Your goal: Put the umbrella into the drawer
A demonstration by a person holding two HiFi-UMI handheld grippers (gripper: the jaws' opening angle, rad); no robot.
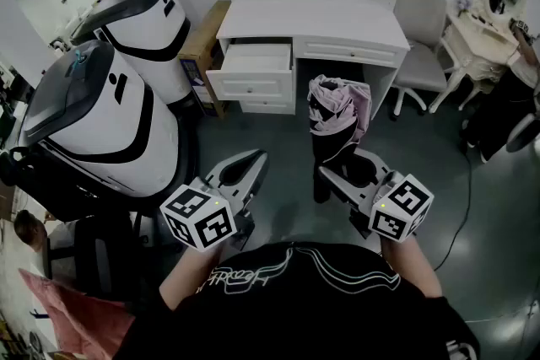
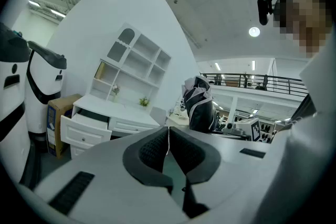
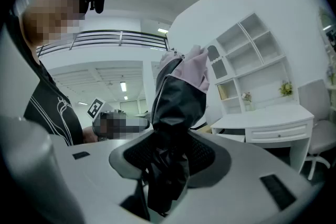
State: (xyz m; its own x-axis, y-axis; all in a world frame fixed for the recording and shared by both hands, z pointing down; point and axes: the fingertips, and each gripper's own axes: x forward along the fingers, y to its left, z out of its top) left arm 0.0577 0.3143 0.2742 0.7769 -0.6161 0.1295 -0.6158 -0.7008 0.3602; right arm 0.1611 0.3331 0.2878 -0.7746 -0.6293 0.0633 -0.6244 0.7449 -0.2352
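A folded umbrella [image 1: 337, 110], black with pale lilac fabric bunched at its top, stands upright in the air in front of the person, above the dark floor [image 1: 278, 139] and well short of the furniture. The right tongs [image 1: 333, 177] are clenched on its lower black part; in the right gripper view the umbrella [image 3: 178, 97] rises from between the two dark pads of the right tongs [image 3: 170, 157], which press on it from both sides. The left tongs [image 1: 256, 158] are held just beside it to the left, pointing forward, with the jaws closed together and nothing between them, as the left gripper view [image 2: 168, 136] shows. Beyond the umbrella stands a white counter [image 1: 312, 17] with open shelves above it. Its upper left drawer [image 1: 251, 86] is pulled out and open. A grey chair [image 1: 420, 21] stands at the counter's right side, and a cardboard box [image 1: 201, 46] leans by its left side. Two large white and black machines [image 1: 110, 114] fill the left of the head view.
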